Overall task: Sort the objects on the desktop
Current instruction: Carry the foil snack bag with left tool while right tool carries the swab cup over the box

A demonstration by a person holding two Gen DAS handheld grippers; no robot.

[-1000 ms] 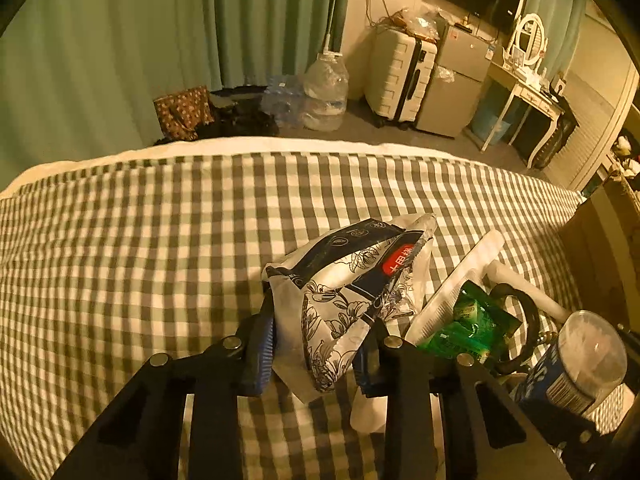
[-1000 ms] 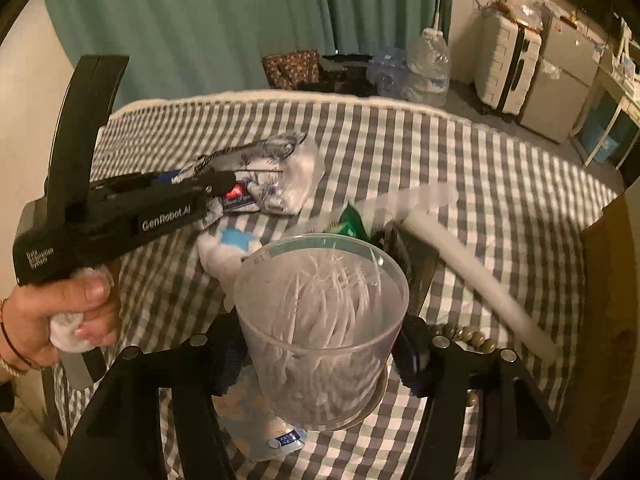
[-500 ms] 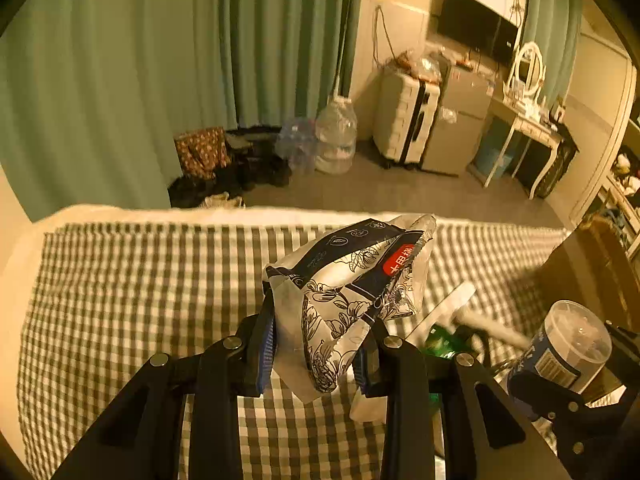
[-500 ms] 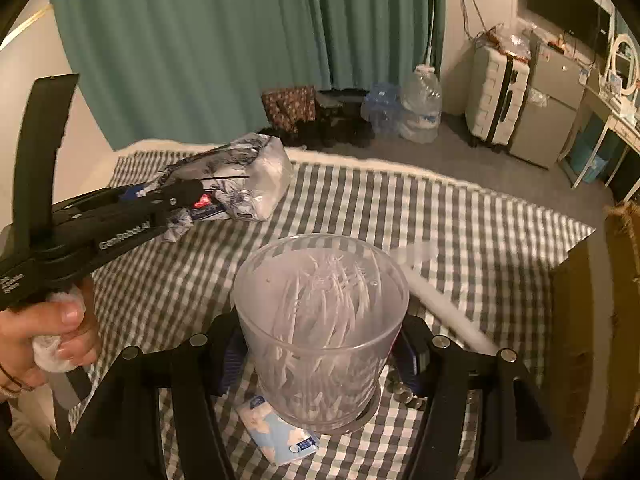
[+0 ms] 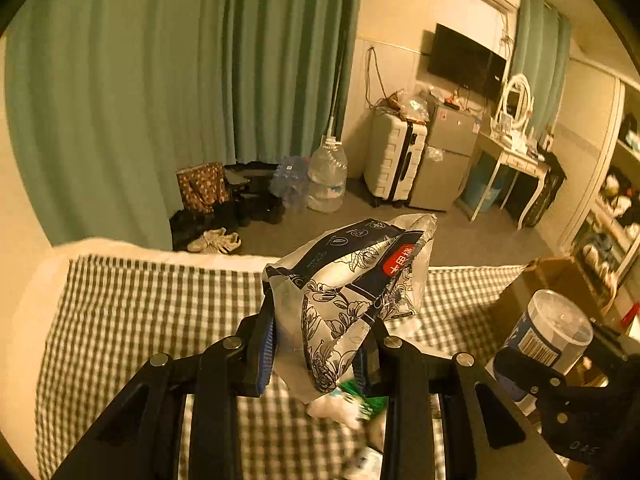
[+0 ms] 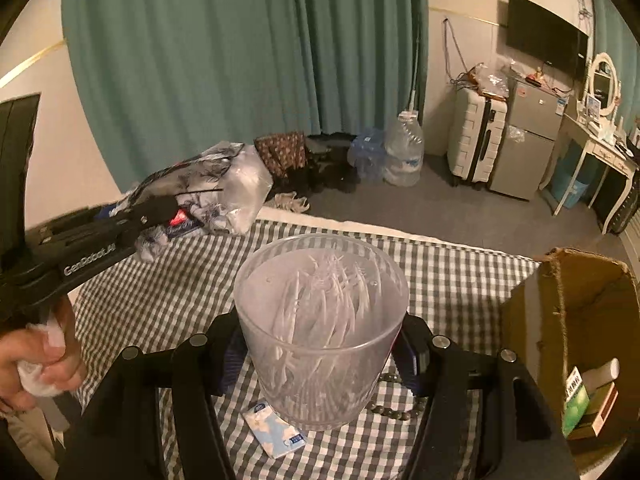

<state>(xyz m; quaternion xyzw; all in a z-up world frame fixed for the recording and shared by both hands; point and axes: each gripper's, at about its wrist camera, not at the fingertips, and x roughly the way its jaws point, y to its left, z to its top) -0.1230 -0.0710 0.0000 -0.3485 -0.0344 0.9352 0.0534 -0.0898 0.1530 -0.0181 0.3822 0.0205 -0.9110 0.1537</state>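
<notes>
My left gripper (image 5: 318,344) is shut on a crinkled packet with a blue and white flower print and a red label (image 5: 352,280), held up above the checked tablecloth (image 5: 152,312). The same packet (image 6: 208,188) shows at the left of the right wrist view, in the left gripper (image 6: 160,210) that a hand (image 6: 36,364) holds. My right gripper (image 6: 320,350) is shut on a clear round tub of cotton swabs (image 6: 320,320), also lifted off the cloth. That tub (image 5: 548,336) appears at the right edge of the left wrist view.
A cardboard box (image 6: 580,320) with small packs inside stands at the table's right. On the cloth below lie a small tissue pack (image 6: 276,428), a string of beads (image 6: 392,408) and a green wrapper (image 5: 368,402). Beyond are curtains, a water jug (image 6: 404,152) and a suitcase (image 6: 476,136).
Both grippers have risen with their loads, so the cloth and the items on it have dropped lower in view. The cardboard box has come into the right wrist view.
</notes>
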